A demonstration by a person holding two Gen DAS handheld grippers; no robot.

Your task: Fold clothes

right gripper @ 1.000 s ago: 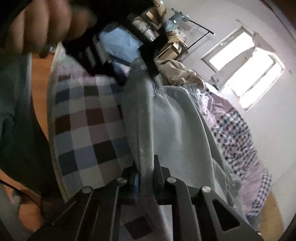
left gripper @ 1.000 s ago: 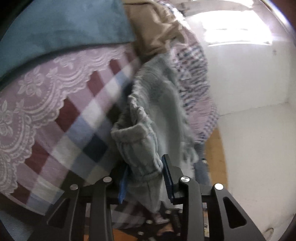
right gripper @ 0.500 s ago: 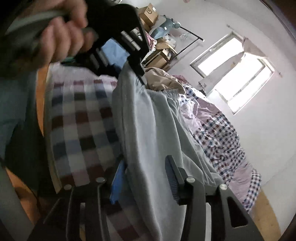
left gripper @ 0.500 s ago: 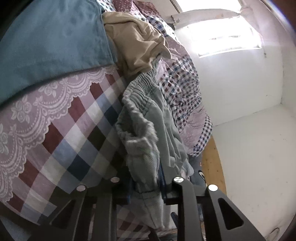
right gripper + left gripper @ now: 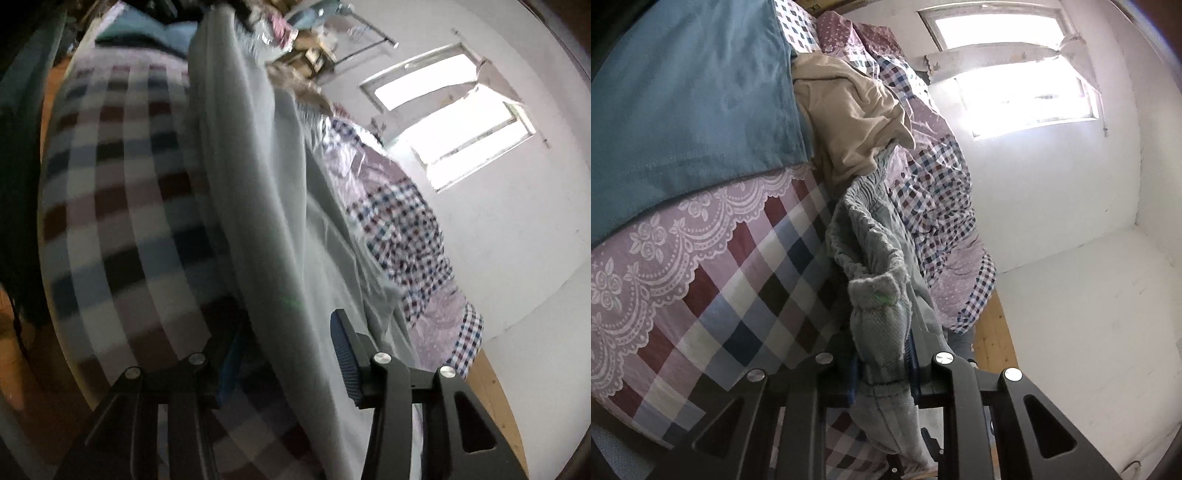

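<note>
- Right gripper [image 5: 288,354], clamped on the grey garment [image 5: 258,206] a second ago, now stands apart around it.
- Left gripper [image 5: 882,373] stays pinched on its hem above the bed [image 5: 746,280]; fold unfinished.

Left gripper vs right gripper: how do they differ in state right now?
Jaws: the left gripper is shut on a bunched fold of the grey garment; the right gripper stands open, with that cloth hanging loose between its blue pads.
Cloth: thick and crumpled at the left, one smooth draped edge at the right.
Shared: both look along the garment above the checked bedsheet.
</note>
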